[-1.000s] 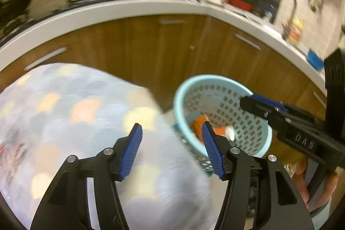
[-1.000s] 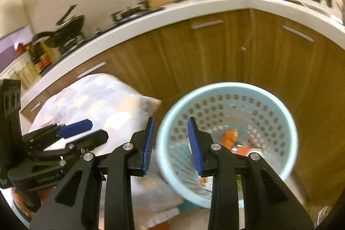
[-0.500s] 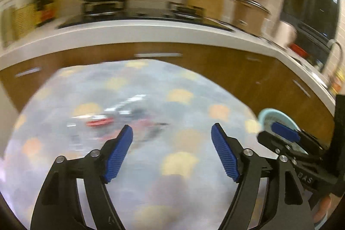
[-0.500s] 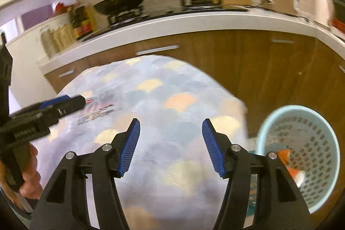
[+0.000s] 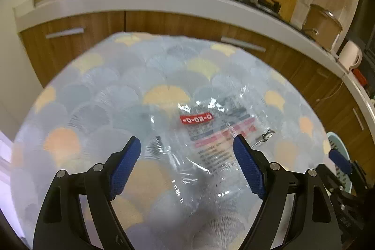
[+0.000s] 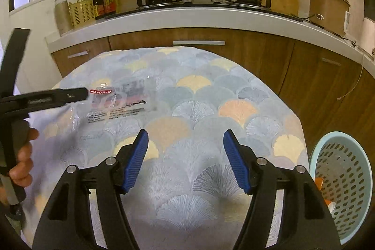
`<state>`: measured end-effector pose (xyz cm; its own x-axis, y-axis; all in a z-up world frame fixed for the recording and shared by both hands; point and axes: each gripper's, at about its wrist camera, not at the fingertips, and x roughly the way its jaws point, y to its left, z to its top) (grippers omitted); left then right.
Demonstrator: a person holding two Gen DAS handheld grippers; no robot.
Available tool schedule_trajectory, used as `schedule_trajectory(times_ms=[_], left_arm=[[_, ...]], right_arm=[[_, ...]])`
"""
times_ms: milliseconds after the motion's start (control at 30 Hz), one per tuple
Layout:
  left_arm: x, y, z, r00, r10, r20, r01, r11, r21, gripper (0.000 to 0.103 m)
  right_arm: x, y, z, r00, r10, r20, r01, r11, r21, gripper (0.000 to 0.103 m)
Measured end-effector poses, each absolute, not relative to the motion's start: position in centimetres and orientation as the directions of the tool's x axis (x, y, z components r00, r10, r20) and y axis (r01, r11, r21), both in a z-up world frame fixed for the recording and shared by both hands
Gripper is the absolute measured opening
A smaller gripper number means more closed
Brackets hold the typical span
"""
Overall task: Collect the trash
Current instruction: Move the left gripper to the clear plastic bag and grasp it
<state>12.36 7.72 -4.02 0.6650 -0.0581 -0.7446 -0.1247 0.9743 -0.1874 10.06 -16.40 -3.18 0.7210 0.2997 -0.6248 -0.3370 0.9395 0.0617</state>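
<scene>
Left wrist view: left gripper (image 5: 187, 165) spread wide, grasping nothing, poised over clear plastic wrapper (image 5: 211, 137) lying flat on scallop-patterned tablecloth (image 5: 93, 95); red label toward cabinets, print inverted.

Right wrist view: right gripper (image 6: 185, 159) likewise released. Wrapper (image 6: 117, 102) far left, long axis crosswise. Blue basket (image 6: 342, 184) beside table, right.

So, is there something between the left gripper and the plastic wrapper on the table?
Nothing visible. The left gripper is open right above the clear wrapper, which lies flat on the patterned tablecloth.
</scene>
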Motion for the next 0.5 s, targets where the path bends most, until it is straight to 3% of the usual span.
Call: schedule_trajectory(times_ms=[67, 167, 233, 400, 500], left_arm=[[12.9, 7.1, -5.0, 0.643, -0.043, -0.765, -0.126, 0.979, -0.162, 0.061], [12.8, 5.6, -5.6, 0.642, 0.044, -0.765, -0.132, 0.990, -0.054, 0.051], [12.7, 5.0, -5.7, 0.645, 0.081, -0.760, -0.130, 0.992, -0.005, 0.027], [12.2, 4.8, -5.3, 0.661, 0.039, -0.749, -0.096, 0.995, -0.034, 0.004], [11.7, 4.3, -4.8, 0.679, 0.014, -0.734, -0.076, 0.996, -0.052, 0.003]], right_arm=[[10.2, -16.6, -3.2, 0.719, 0.306, -0.624, -0.335, 0.939, 0.075, 0.063], [10.4, -17.0, -3.3, 0.711, 0.317, -0.628, -0.331, 0.939, 0.099, 0.063], [10.5, -17.2, -3.2, 0.709, 0.321, -0.628, -0.327, 0.938, 0.110, 0.063], [10.5, -17.3, -3.2, 0.710, 0.324, -0.625, -0.321, 0.939, 0.122, 0.063], [10.5, -17.5, -3.1, 0.715, 0.323, -0.620, -0.315, 0.941, 0.127, 0.063]])
